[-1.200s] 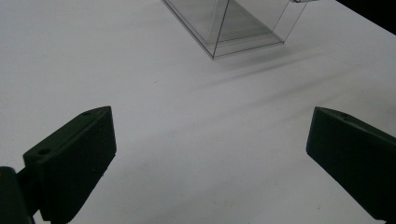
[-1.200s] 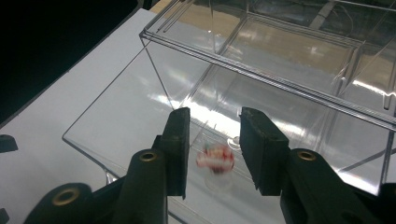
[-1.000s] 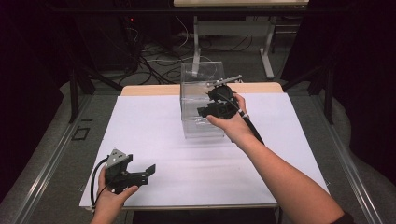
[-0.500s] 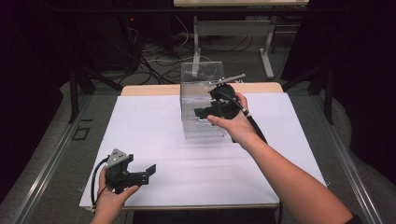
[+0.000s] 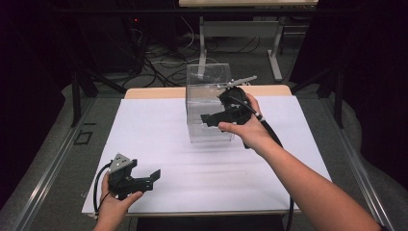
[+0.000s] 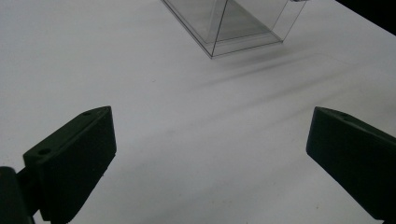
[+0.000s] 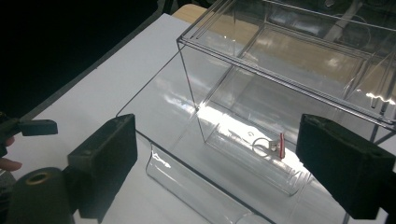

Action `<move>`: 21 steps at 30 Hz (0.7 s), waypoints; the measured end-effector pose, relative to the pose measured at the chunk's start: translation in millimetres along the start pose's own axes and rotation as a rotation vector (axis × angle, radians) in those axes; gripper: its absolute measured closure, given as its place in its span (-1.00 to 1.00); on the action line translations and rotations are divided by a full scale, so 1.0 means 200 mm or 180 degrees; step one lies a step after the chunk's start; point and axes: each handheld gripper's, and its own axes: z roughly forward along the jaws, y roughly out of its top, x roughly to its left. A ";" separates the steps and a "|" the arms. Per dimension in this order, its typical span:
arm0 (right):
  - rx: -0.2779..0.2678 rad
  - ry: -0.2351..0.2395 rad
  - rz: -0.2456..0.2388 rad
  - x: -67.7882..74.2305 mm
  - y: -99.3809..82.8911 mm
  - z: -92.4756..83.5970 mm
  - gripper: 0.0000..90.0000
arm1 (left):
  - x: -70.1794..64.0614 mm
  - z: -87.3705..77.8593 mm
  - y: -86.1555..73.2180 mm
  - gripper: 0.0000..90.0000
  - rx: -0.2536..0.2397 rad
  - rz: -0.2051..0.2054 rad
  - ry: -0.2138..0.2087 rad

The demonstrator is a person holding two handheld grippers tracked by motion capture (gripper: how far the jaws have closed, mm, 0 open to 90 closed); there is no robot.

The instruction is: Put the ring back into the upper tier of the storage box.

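Readable text: none in any view.
Clear box: no label, brand or number legible on its walls.
White sheet on the counter: blank, no print.
Small red-and-metal item in the box: too small to tell whether it bears any marking.

From my remote seat I saw a white-topped table with a wooden far edge standing in a dark room, grey floor around it, tangled cables and a metal desk frame behind.
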 end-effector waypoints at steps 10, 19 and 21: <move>-0.0021 0.0031 -0.0063 -0.02 -0.06 -0.11 -1.00 | 0.00 0.00 0.00 -0.96 0.0011 0.0006 0.0001; -0.0031 -0.0026 -0.0027 -0.09 -0.16 -0.18 -1.00 | 0.00 -0.01 0.00 -0.96 0.0015 -0.0006 0.0007; -0.0035 -0.0045 -0.0011 -0.10 -0.19 -0.20 -1.00 | 0.00 0.00 0.00 -0.96 0.0014 -0.0005 0.0009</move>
